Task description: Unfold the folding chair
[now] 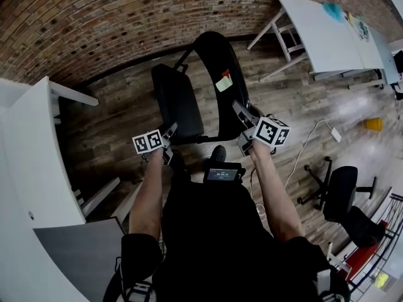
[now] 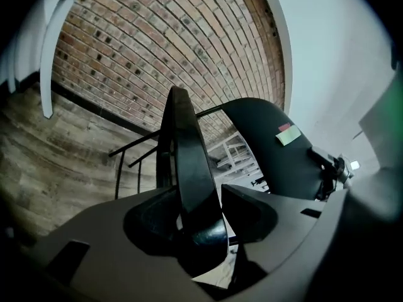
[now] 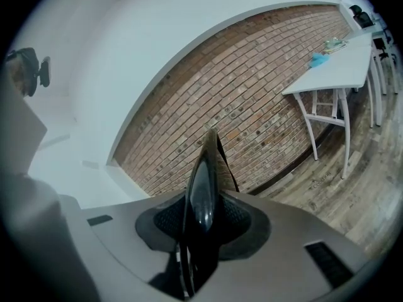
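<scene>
A: Where's the folding chair?
B: Just ahead. Seat left, backrest right, both running away from us.
A: Grips?
B: Right gripper pinches the backrest's near edge. Left gripper straddles the seat, jaws slack.

The head view looks steeply down from above the person's arms. It shows the folding chair at upper centre, the brick wall across the top and a white table at upper right. The left gripper view sits very close behind its own jaws and faces along the chair's seat edge toward that wall. The right gripper view, equally close, faces along the backrest edge toward the wall, with the white table at its upper right. All 3 views share the chair and the wall.
</scene>
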Available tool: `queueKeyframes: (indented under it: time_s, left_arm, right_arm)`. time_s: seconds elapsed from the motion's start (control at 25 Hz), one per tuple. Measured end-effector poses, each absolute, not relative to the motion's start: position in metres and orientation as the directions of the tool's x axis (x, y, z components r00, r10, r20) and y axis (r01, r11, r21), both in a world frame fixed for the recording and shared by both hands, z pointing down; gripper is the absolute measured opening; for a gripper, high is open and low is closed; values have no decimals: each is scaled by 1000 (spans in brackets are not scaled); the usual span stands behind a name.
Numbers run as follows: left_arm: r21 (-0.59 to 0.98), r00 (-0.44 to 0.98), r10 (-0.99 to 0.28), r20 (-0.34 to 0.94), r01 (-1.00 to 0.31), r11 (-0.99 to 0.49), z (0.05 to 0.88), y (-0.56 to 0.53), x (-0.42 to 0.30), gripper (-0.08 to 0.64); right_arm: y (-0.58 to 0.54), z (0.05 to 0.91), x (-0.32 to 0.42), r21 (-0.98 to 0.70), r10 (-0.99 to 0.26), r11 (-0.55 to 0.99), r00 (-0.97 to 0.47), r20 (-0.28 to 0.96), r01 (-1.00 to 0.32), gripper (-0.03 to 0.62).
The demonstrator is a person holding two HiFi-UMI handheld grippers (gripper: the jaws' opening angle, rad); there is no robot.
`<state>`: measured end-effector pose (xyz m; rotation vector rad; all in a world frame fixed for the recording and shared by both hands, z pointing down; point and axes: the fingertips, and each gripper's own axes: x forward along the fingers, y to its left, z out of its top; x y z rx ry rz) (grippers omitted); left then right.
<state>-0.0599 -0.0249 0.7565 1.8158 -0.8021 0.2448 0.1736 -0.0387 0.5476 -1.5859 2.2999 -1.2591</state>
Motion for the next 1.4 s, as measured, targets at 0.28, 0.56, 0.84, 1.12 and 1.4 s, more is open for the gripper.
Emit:
queueKeyframes:
  time_s: [0.28,0.56,0.84,1.12,1.4]
  left_arm:
    - [662,676,-371,636,-726,-188,772,-23,-79,218]
    - [619,636,-322,702,-768,-168,783,-22,-94,227]
    - [563,561,-353,748,-819,-108,787,-19,-117,229]
    - [477,451,-468,760,-876,-70,773,-20,-134,216]
    - [553,678,-485,552,-733,-395,700,-31,-15,209]
  right_arm:
    - [-40,555,182,-644,-817,127,-448,363,-754,100]
    - [-41,567,196,-655,-826,115,-439,355,-747,94]
    - [-42,578,205,-676,-826,115,-448,342,-728,92]
    - [-42,595,223,-704,-828,103,-453,331,-703,92]
    - [-41,618,229,-744,-826,100,-471,308,-661,92]
